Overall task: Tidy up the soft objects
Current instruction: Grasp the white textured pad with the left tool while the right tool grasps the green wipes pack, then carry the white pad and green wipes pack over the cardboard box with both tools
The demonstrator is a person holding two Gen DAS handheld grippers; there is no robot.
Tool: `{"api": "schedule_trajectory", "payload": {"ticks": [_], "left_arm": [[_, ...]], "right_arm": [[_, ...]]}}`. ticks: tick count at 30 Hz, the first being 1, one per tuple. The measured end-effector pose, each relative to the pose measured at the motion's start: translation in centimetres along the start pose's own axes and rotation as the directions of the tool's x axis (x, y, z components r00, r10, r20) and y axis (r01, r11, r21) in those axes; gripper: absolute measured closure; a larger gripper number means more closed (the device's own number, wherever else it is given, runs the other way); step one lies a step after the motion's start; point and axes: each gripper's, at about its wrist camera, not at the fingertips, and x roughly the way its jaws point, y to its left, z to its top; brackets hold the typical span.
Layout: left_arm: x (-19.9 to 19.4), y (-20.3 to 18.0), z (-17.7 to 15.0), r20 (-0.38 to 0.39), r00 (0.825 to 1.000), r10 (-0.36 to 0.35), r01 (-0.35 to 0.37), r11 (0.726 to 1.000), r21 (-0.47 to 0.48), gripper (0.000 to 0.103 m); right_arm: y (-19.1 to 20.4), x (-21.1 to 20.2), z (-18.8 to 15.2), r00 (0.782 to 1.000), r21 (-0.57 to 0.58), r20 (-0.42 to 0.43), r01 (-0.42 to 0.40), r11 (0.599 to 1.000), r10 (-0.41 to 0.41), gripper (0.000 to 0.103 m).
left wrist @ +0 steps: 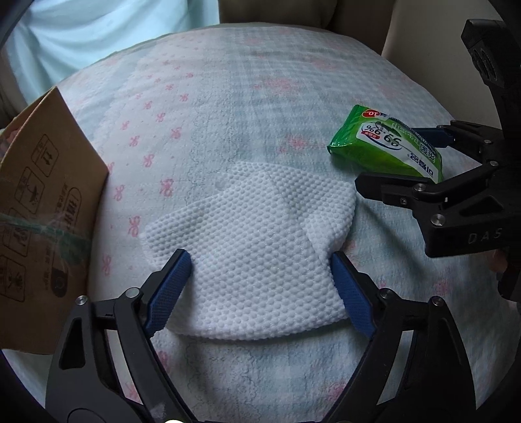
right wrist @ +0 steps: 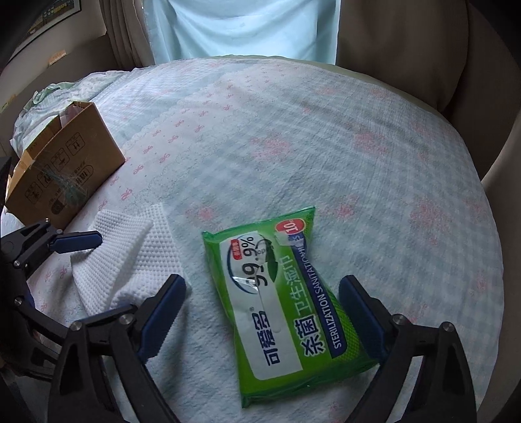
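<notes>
A white dimpled cloth (left wrist: 257, 240) lies flat on the bedspread. My left gripper (left wrist: 260, 255) is down over it, open, one blue pad at each side edge of the cloth. In the right wrist view the same cloth (right wrist: 140, 247) shows at the left, with a left fingertip (right wrist: 78, 242) resting at its edge. A green pack of wet wipes (right wrist: 286, 302) lies beside the cloth. My right gripper (right wrist: 263, 279) straddles the pack, open; its right finger is close against the pack's edge, and the left finger stands apart. The left wrist view shows the pack (left wrist: 387, 143) between the right gripper's fingers.
An open cardboard box (right wrist: 65, 162) stands on the bed to the left of the cloth, close to my left gripper (left wrist: 49, 211). The checked bedspread with pink bows (right wrist: 325, 146) stretches away behind. A pale blue curtain (right wrist: 241, 29) hangs beyond the bed.
</notes>
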Motion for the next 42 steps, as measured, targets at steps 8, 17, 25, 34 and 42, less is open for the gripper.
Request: {"api": "schedule_trajectory", "payload": {"ticks": [8, 17, 25, 34, 42], "left_arm": [[-0.9, 1.6, 0.6, -0.01, 1.0, -0.013, 0.012, 1.0, -0.026, 0.08], [-2.4, 2.3, 1.1, 0.01, 1.0, -0.014, 0.014, 0.999, -0.034, 0.084], [-5.9, 2.6, 2.3, 0.062, 0.998, -0.029, 0.032, 0.999, -0.04, 0.084], [-16.0, 4.1, 7.0, 0.181, 0.983, -0.041, 0.054, 0.996, -0.07, 0.084], [-25.5, 7.8, 10.7, 0.228, 0.973, -0.035, 0.067, 0.989, -0.133, 0.084]], "right_arm": [[0.5, -0.1, 0.4, 1.0, 0.004, -0.002, 0.026, 1.0, -0.026, 0.05], [1.3, -1.3, 0.6, 0.999, 0.032, 0.006, 0.032, 0.999, -0.032, 0.057], [2.3, -6.2, 2.2, 0.997, 0.113, 0.051, 0.058, 0.992, -0.064, 0.058], [5.4, -17.1, 7.1, 0.982, 0.255, 0.094, 0.132, 0.958, -0.161, 0.058], [10.0, -24.9, 12.0, 0.969, 0.28, 0.117, 0.177, 0.943, -0.216, 0.058]]}}
